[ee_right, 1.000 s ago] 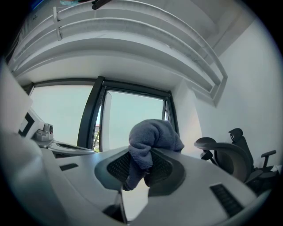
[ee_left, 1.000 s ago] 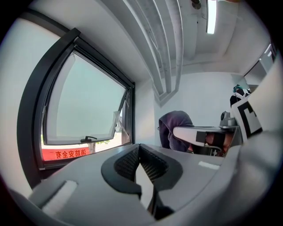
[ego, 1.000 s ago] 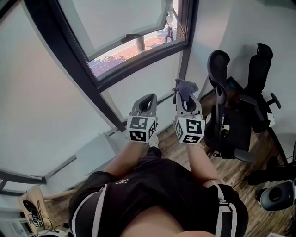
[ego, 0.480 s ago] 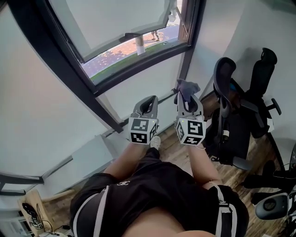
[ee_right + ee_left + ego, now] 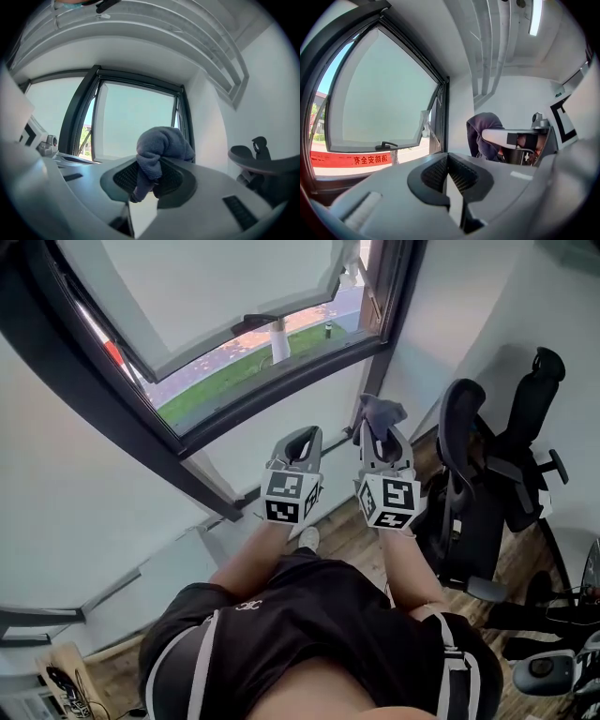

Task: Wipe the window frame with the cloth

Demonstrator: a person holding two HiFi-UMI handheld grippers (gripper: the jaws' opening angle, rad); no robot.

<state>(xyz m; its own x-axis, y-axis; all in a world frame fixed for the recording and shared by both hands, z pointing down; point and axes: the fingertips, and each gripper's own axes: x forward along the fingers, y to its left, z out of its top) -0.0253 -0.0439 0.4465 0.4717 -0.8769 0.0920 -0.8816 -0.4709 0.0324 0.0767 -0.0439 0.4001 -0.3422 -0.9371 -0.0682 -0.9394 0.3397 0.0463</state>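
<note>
The grey-blue, bunched terry cloth (image 5: 380, 416) (image 5: 161, 149) is pinched in the right gripper (image 5: 380, 434) (image 5: 150, 176). The jaws are closed on its lower fold, and the rest mushrooms above the tips. In the head view it sits at about 1 o'clock from the picture's centre, clear of the wall.

The dark metal window frame (image 5: 281, 387) lies at 11 o'clock from the cloth, well apart from it. Its lower bar slants from 9 o'clock up towards 1 o'clock, and a corner post drops at 12 o'clock from the cloth. The pale grey sash (image 5: 225, 296) is tilted outward, leaving an open gap along its lower edge, and a black lever handle (image 5: 255, 322) sits on that edge. A white wall panel (image 5: 272, 451) fills the space below the bar.

The left gripper (image 5: 300, 442) (image 5: 447, 169) is just beside the right one, at its 9 o'clock. Its jaws are pressed together with nothing between them.

At 3 to 4 o'clock from the cloth, two black office chairs (image 5: 478, 474) stand close and crowd that side. The brown wooden floor (image 5: 352, 535) shows at 6 o'clock, between the grippers and the person's black shorts (image 5: 309, 634).
</note>
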